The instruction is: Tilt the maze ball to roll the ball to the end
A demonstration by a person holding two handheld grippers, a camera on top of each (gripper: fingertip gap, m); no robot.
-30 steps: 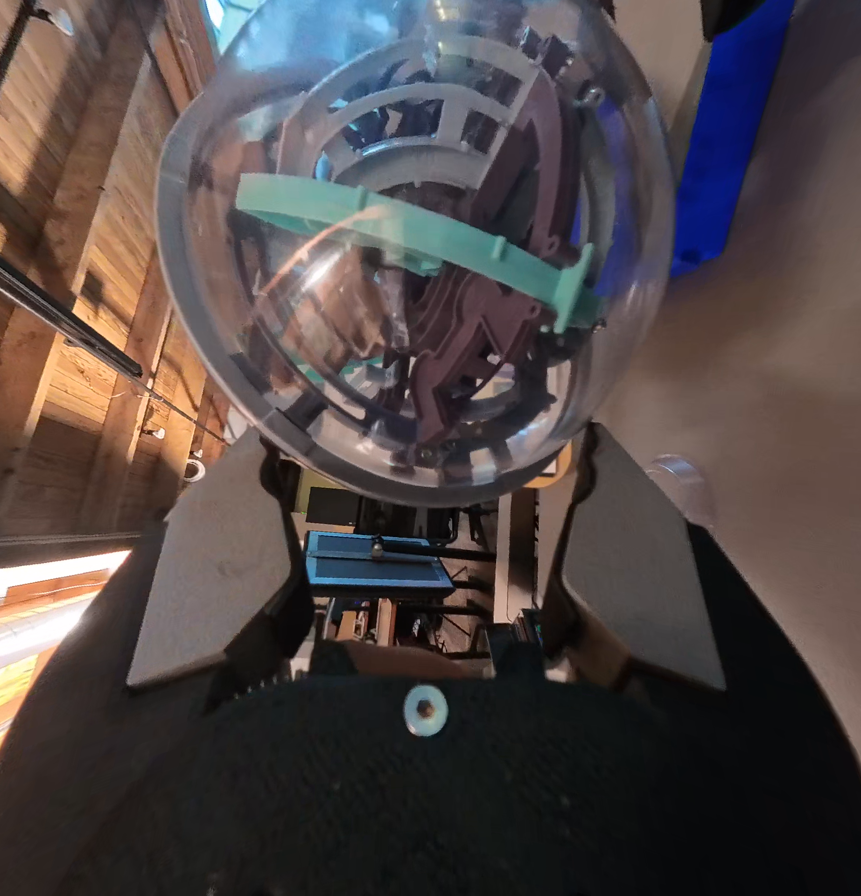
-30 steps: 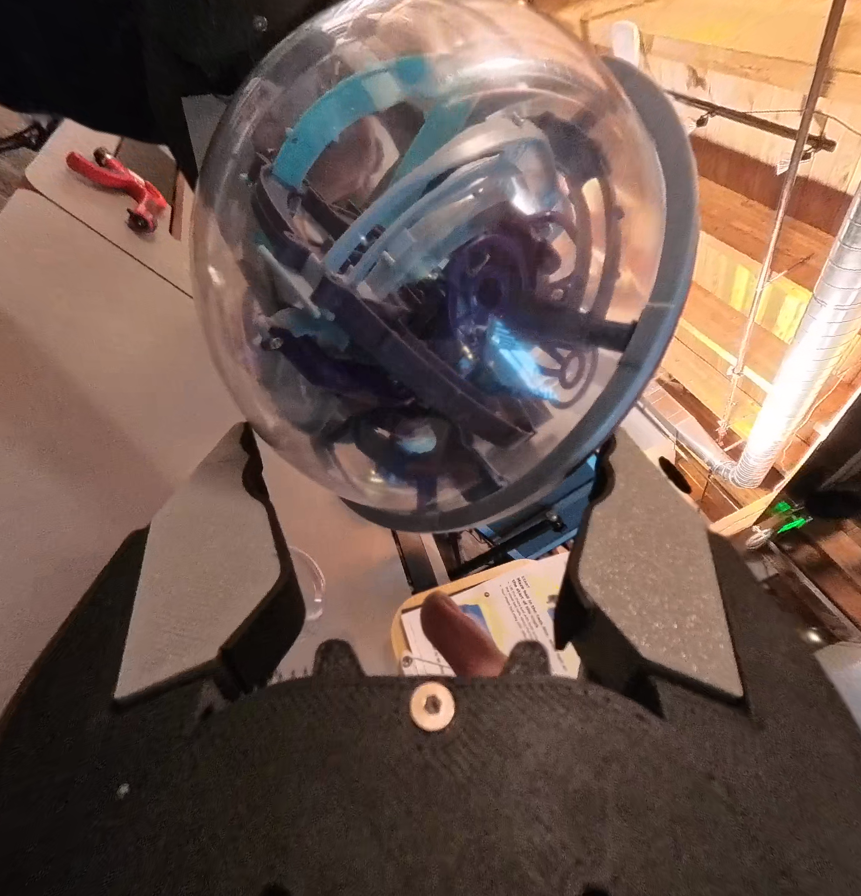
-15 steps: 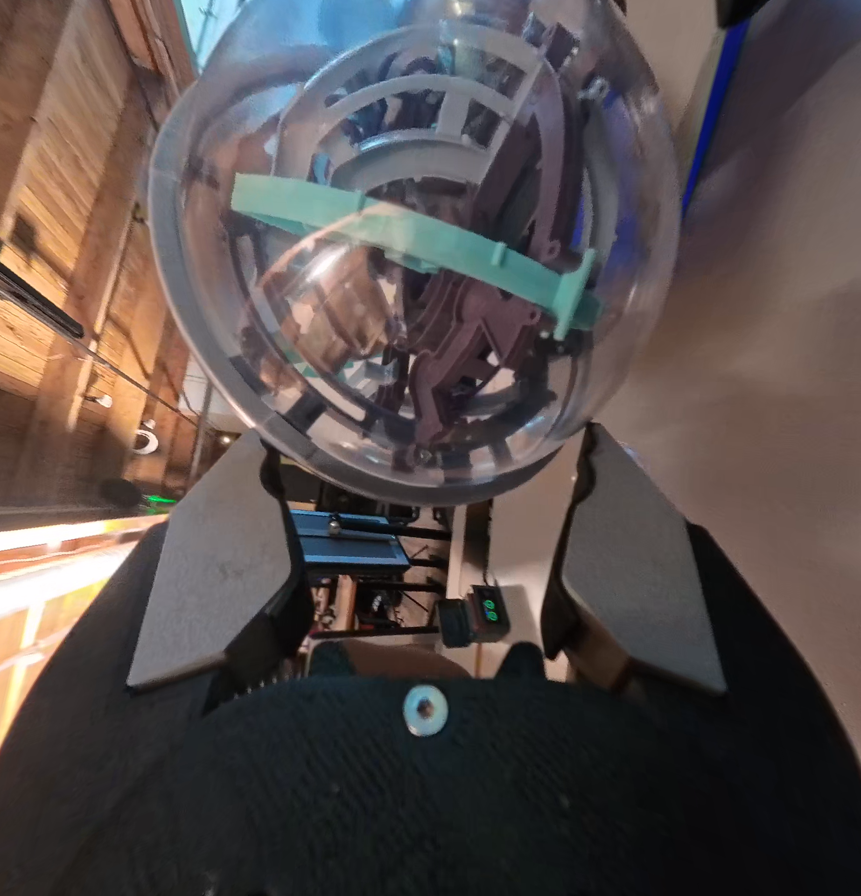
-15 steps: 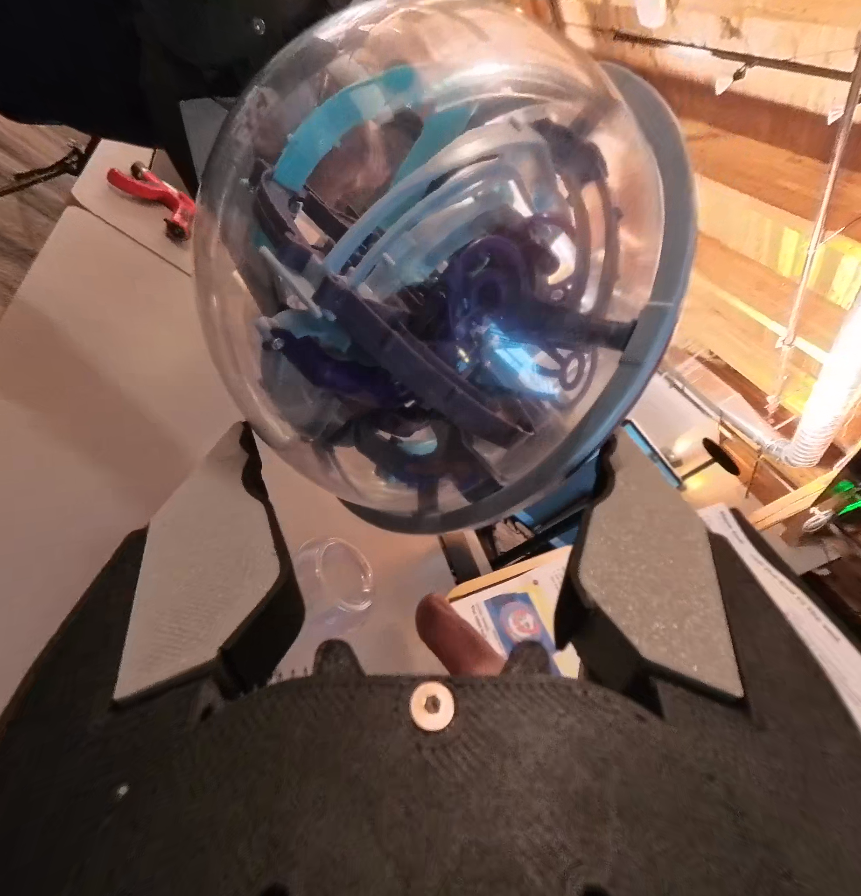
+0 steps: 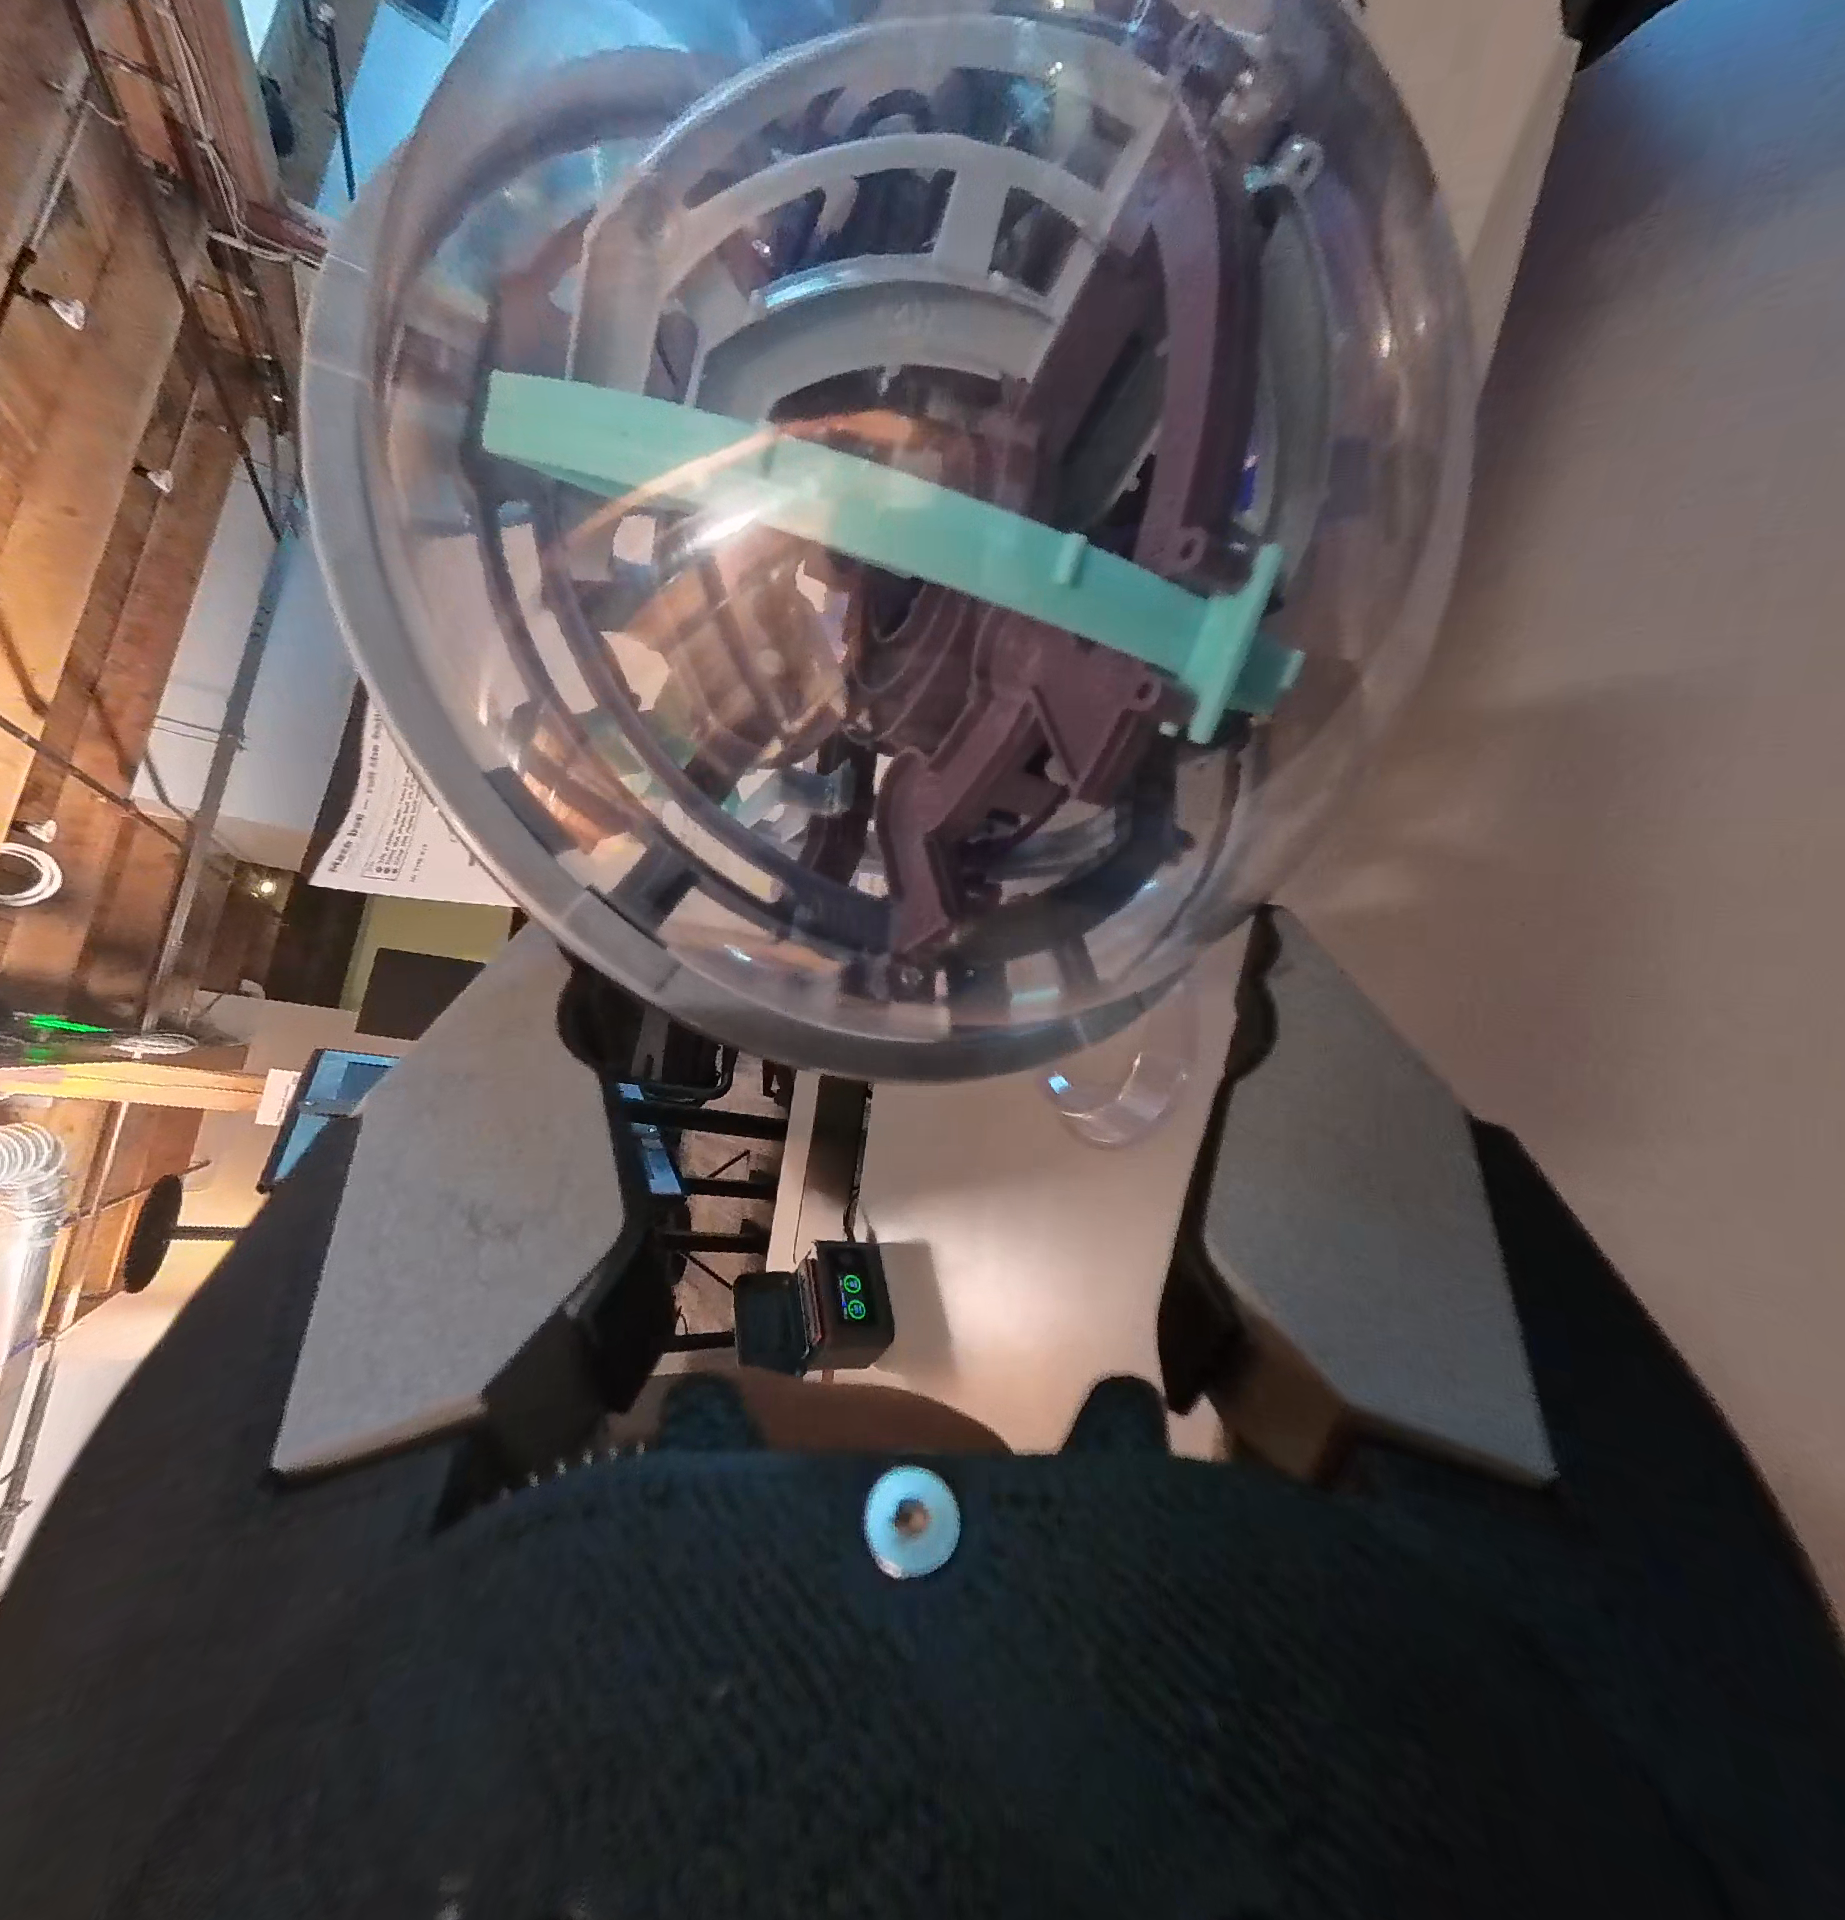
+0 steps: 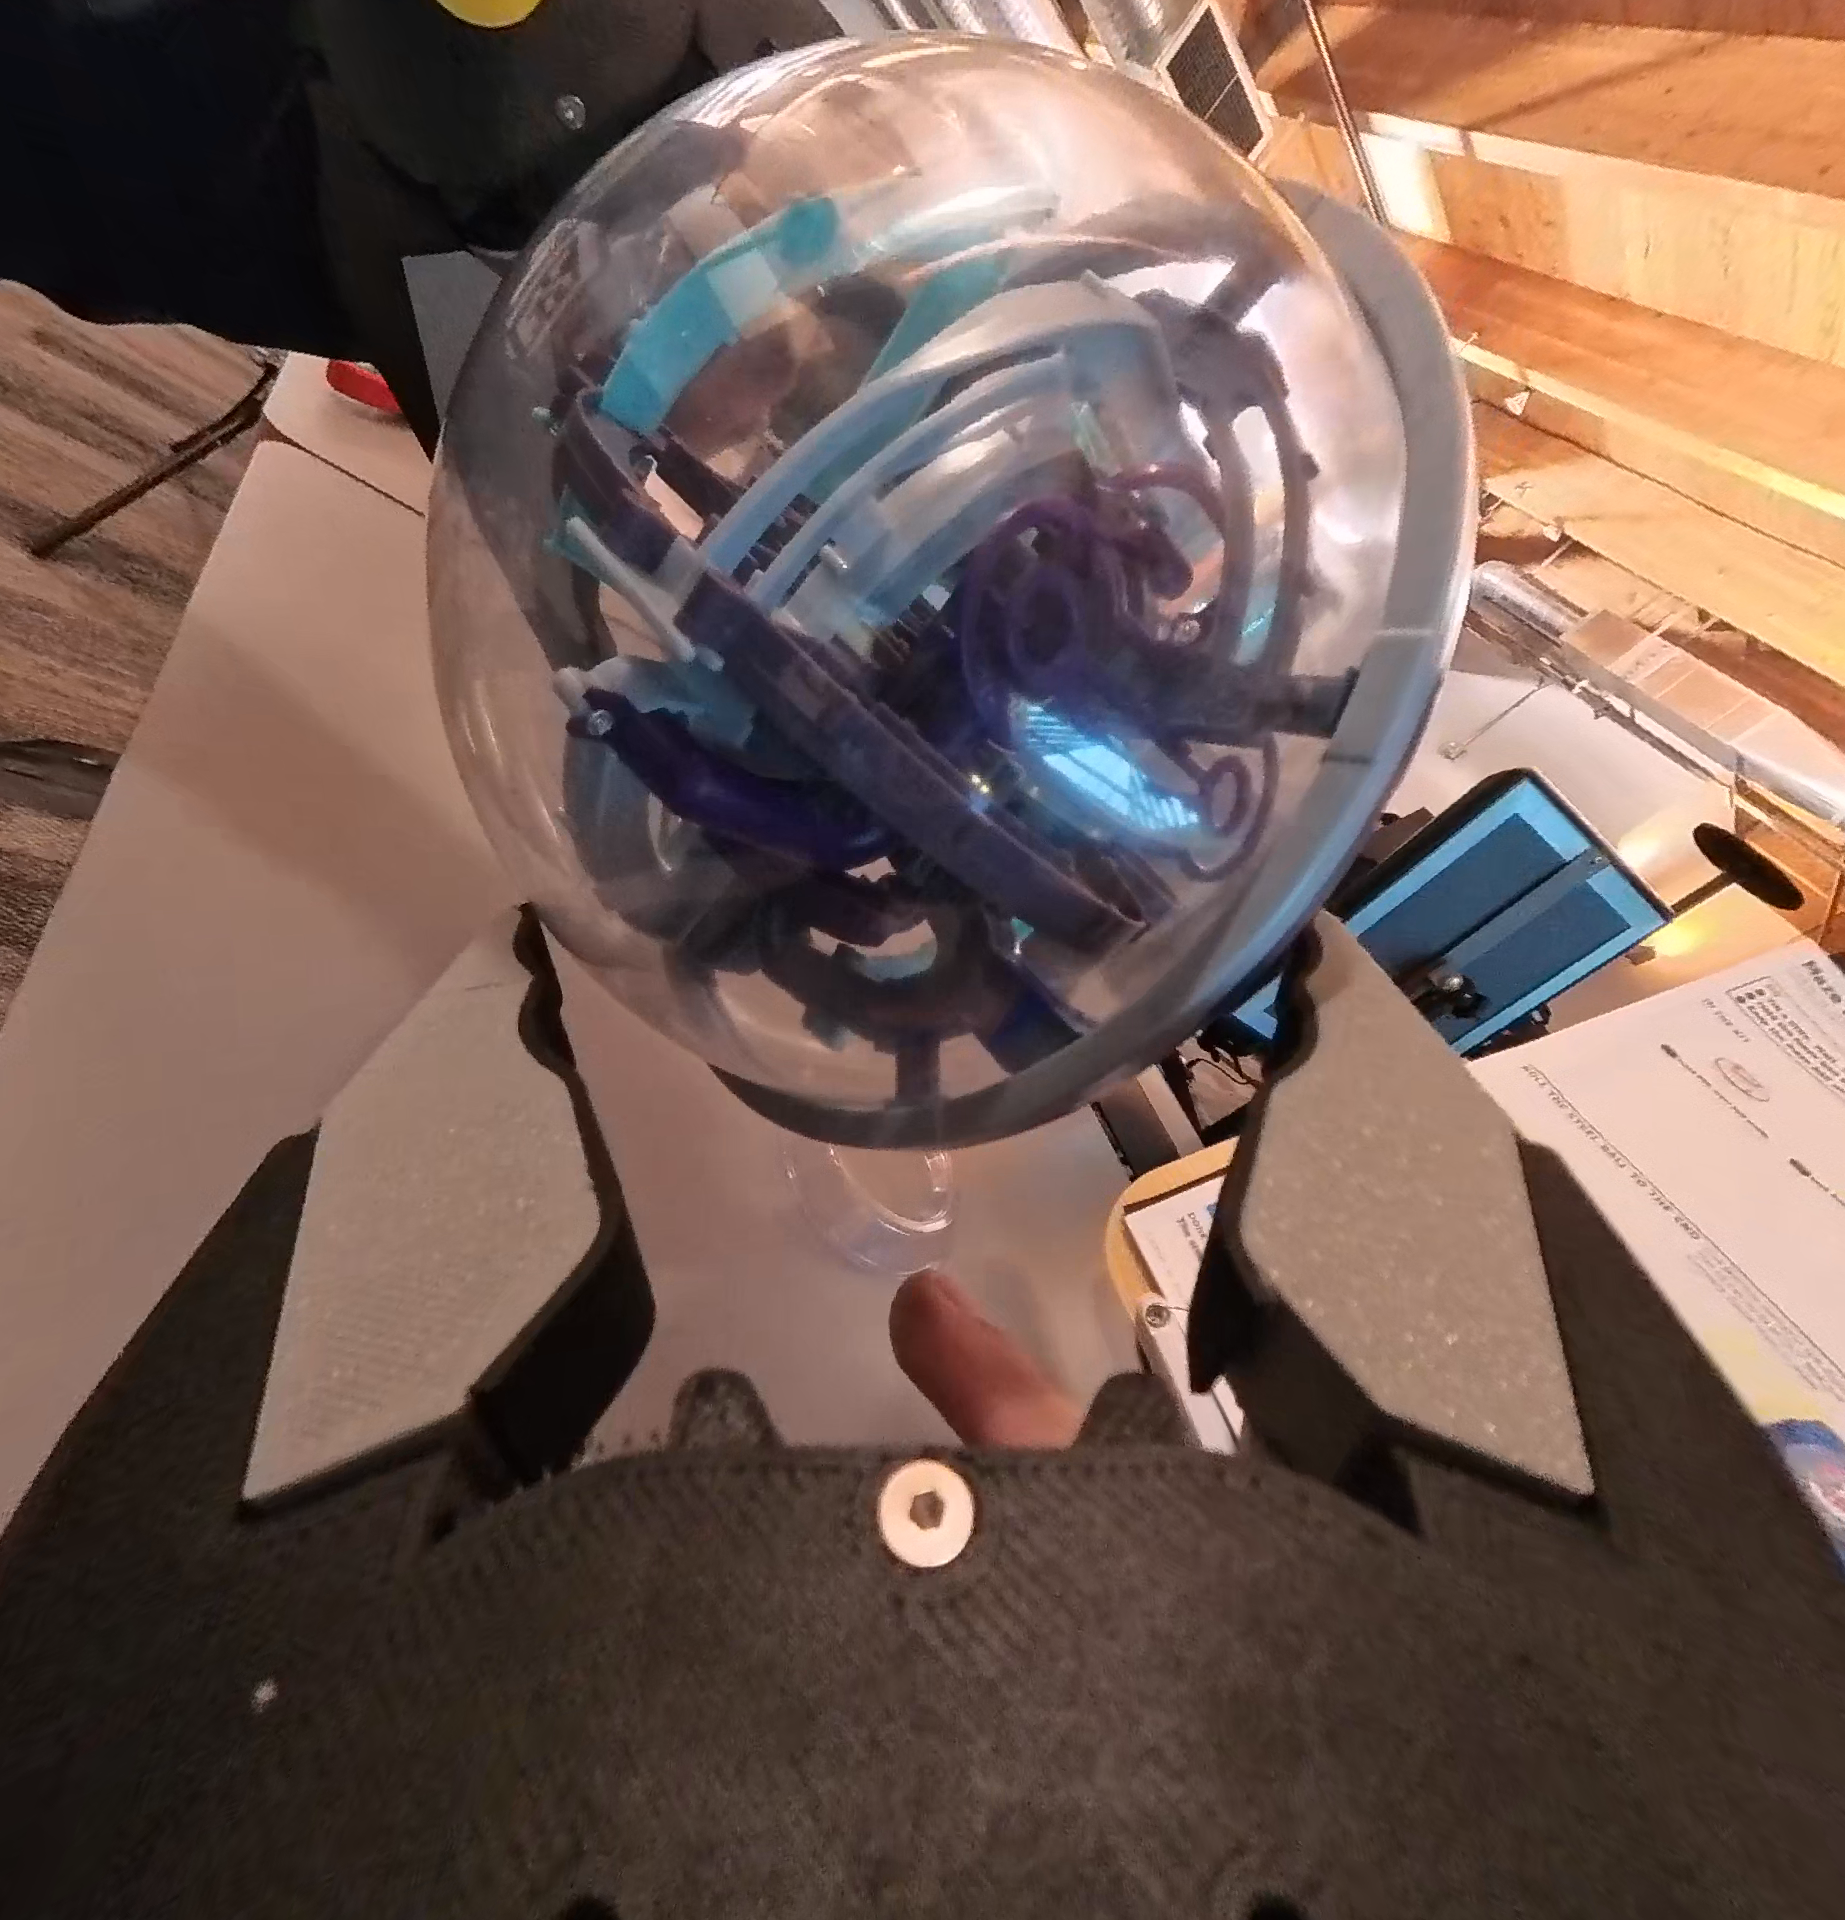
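Note:
The maze ball (image 5: 876, 520) is a clear sphere with a grey seam band, holding grey, purple and teal tracks. It is held in the air, tilted. My left gripper (image 5: 902, 997) is shut on its lower part, with one finger on each side. In the right wrist view the maze ball (image 6: 949, 582) shows blue and purple tracks, and my right gripper (image 6: 923, 966) is shut on its lower part in the same way. I cannot pick out the small ball inside among the tracks.
A clear ring stand (image 6: 866, 1195) sits on the white table (image 6: 222, 831) below the sphere. A printed sheet (image 6: 1676, 1143) and a blue box (image 6: 1500, 914) are at the right. A small black device with green lights (image 5: 845, 1304) sits near the table edge. A person's finger (image 6: 970, 1371) shows behind my right gripper.
Both grippers have turned together with the maze ball in them, so the background has swung. The clear stand and more of the table now show below the sphere.

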